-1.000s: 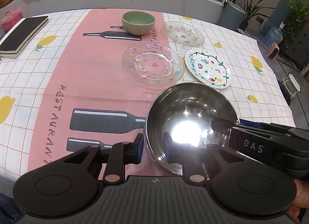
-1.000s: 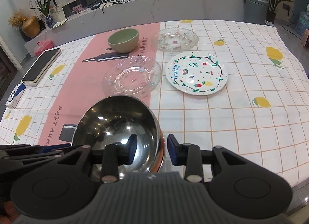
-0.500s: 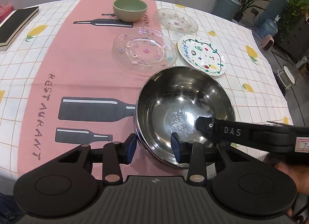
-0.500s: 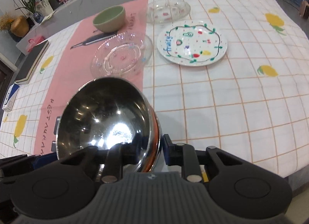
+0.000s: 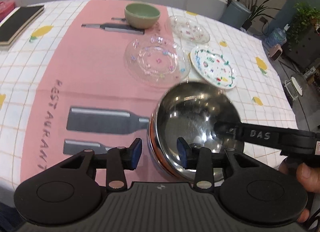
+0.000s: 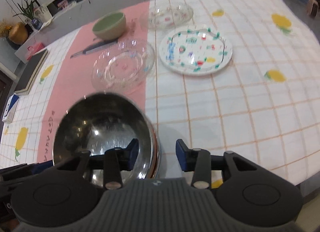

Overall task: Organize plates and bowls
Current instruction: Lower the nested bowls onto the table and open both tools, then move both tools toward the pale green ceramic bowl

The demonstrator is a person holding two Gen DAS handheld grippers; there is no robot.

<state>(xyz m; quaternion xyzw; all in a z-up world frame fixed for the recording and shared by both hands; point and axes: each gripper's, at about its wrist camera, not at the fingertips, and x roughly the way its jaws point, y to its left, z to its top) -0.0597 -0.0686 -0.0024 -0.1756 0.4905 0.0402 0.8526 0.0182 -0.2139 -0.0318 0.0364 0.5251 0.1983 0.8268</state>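
Steel bowl (image 5: 192,120), stacked on the bench (image 6: 250,112): released. My left hand-held gripper (image 5: 159,155) stands spread astride its rim; my right hand-held gripper (image 6: 157,156) is opening, apparently clear. Plates remain unsorted.

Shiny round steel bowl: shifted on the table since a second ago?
No. Left wrist view: the left rim of the shiny steel bowl still meets the neck tip of the printed grey bottle.

Black left gripper (image 5: 159,153), blue-padded jaws, silver screws; seemingly "DAS"-embossed right gripper (image 6: 157,154).
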